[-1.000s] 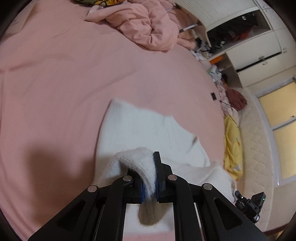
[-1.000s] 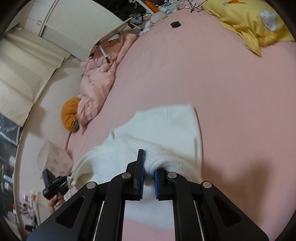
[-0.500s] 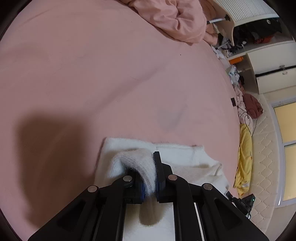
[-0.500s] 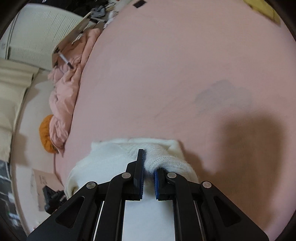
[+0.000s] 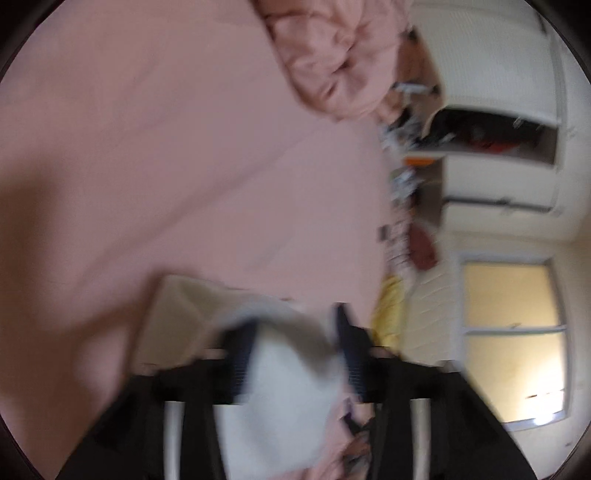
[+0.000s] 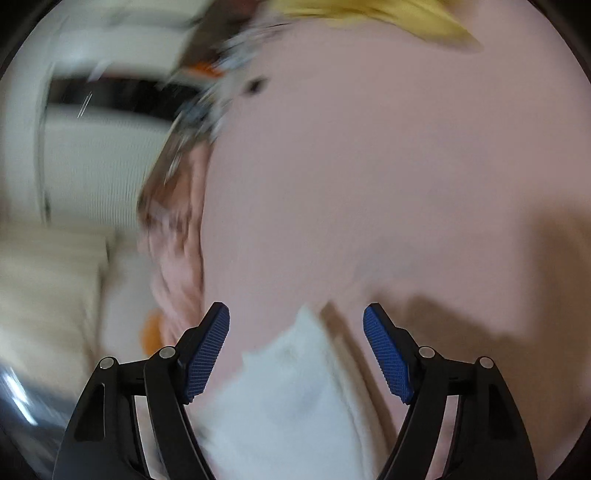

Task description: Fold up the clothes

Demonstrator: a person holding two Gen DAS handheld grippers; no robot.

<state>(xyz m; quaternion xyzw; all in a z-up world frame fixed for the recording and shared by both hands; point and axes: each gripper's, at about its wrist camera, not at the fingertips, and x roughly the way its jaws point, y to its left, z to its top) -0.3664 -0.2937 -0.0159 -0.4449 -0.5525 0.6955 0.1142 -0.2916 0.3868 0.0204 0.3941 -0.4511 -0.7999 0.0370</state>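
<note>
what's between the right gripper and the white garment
Nothing visible. The white garment lies on the pink bed directly between the open fingers of the right gripper, whose jaws have just been opening; its pads are clear of the cloth.

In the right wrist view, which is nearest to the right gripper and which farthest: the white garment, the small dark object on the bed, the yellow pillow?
1. White garment, between the open jaws of the right gripper.
2. Small dark object, upper left on the bed.
3. Yellow pillow, top edge.
</note>
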